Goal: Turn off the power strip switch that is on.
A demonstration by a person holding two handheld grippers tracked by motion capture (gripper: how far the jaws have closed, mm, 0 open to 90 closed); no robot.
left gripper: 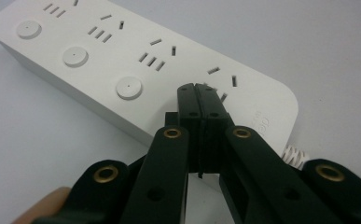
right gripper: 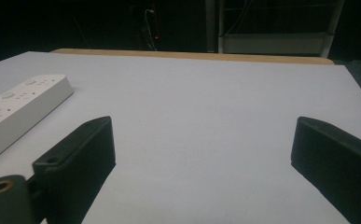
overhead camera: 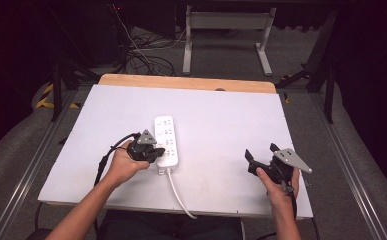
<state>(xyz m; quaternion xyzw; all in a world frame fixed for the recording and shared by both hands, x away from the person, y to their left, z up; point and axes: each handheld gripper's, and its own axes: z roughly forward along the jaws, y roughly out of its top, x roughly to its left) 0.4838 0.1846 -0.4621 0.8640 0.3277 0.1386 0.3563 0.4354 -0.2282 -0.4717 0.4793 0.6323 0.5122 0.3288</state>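
The long white plastic power strip (overhead camera: 165, 140) lies near-to-far at mid-counter; the left tongs (left gripper: 197, 88), pressed together and empty, poise over its near-end socket (the right tongs (right gripper: 201, 144), agape, sit well right).

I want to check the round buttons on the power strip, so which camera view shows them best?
The left gripper view: the power strip is close, its round buttons and socket slots sharp. The high view shows the whole strip small, buttons barely visible. The right gripper view catches one end at a shallow angle.
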